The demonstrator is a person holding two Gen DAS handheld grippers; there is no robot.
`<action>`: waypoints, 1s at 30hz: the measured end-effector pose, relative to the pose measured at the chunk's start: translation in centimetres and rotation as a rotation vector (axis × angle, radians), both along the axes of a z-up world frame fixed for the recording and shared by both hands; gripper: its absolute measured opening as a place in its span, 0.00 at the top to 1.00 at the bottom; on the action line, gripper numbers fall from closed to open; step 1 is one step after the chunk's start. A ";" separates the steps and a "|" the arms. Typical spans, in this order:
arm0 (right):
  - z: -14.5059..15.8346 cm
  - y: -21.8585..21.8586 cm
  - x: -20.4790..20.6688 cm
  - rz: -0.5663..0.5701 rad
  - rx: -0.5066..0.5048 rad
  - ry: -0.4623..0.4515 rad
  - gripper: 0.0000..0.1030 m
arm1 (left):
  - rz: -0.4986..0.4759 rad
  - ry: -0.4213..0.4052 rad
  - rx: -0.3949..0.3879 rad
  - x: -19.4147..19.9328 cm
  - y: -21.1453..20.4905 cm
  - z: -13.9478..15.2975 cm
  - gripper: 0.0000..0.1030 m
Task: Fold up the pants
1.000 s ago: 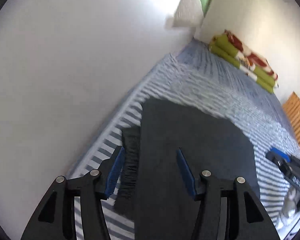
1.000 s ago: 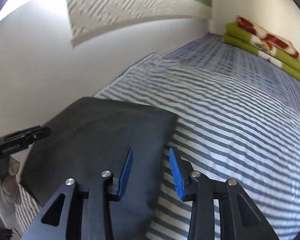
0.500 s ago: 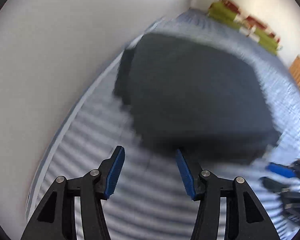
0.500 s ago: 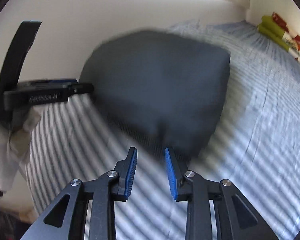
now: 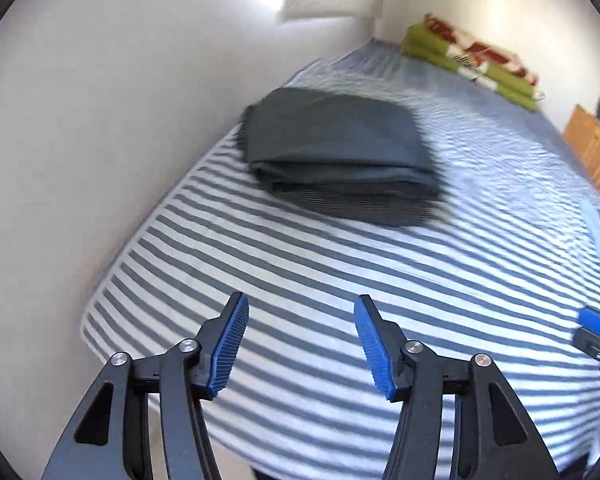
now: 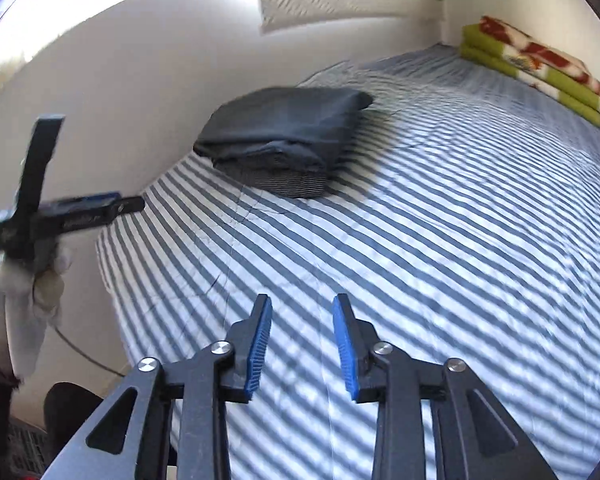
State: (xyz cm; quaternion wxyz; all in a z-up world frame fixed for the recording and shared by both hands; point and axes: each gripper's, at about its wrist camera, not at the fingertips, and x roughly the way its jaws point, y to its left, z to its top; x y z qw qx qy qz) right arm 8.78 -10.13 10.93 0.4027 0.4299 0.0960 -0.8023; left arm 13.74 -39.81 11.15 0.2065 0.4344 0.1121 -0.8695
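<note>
On the left of the right wrist view, a white-gloved hand (image 6: pixel 24 284) grips the handle of the left tool (image 6: pixel 134 204), a black two-finger clamp with blue pads, seen side-on and blurred beside the white wall (image 6: pixel 140 92). From its own camera the left tool (image 5: pixel 301 346) hangs over the near part of the bed, its jaws standing well apart and opening, with nothing between them but the sheet below.

The folded dark grey pants (image 5: pixel 336 148) lie as a compact, layered stack on the blue-and-white striped bed sheet (image 5: pixel 420 280), at the left edge of the bed close to the wall and well beyond both tools. In the right wrist view the pants (image 6: pixel 284 136) show their stacked edges toward the camera, with a ribbed band at the bottom of the pile.

The right tool (image 6: pixel 302 344) is over the near middle of the bed, its blue-padded jaws a narrower gap apart than the left pair and opening, holding nothing. It also appears blurred at the right edge of the left wrist view (image 5: pixel 596 326).

At the far right corner of the bed, against the wall, rests a folded green blanket with a red and white pattern (image 6: pixel 536 68). A light wooden slatted piece (image 5: pixel 592 148) stands beyond the bed's right side.
</note>
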 end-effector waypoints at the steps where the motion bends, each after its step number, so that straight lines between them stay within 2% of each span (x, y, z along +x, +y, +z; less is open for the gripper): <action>1: 0.6 1.2 0.5 -0.009 -0.007 0.005 0.68 | -0.010 0.015 -0.003 0.8 1.9 0.8 0.38; 5: 2.5 5.3 2.6 -0.048 -0.032 0.036 0.66 | -0.037 0.048 -0.010 4.5 8.9 4.0 0.35; 9: 4.0 8.9 4.5 -0.082 -0.050 0.084 0.57 | -0.060 0.098 -0.054 7.7 15.4 6.8 0.25; 14: 5.0 12.7 7.0 -0.115 -0.041 0.136 0.52 | -0.080 0.158 -0.026 11.6 21.5 8.7 0.23; 16: 5.1 14.1 8.2 -0.129 -0.038 0.151 0.46 | -0.069 0.176 -0.026 12.9 23.5 9.2 0.21; 20: 5.2 16.4 10.1 -0.156 -0.038 0.177 0.41 | -0.066 0.185 -0.011 14.6 25.9 9.4 0.16; 25: 5.5 18.8 12.1 -0.211 -0.053 0.217 0.27 | -0.081 0.161 -0.050 16.1 28.6 9.7 0.14; 30: 5.1 20.8 13.0 -0.283 -0.054 0.234 0.22 | -0.074 0.172 -0.055 16.7 29.1 9.2 0.09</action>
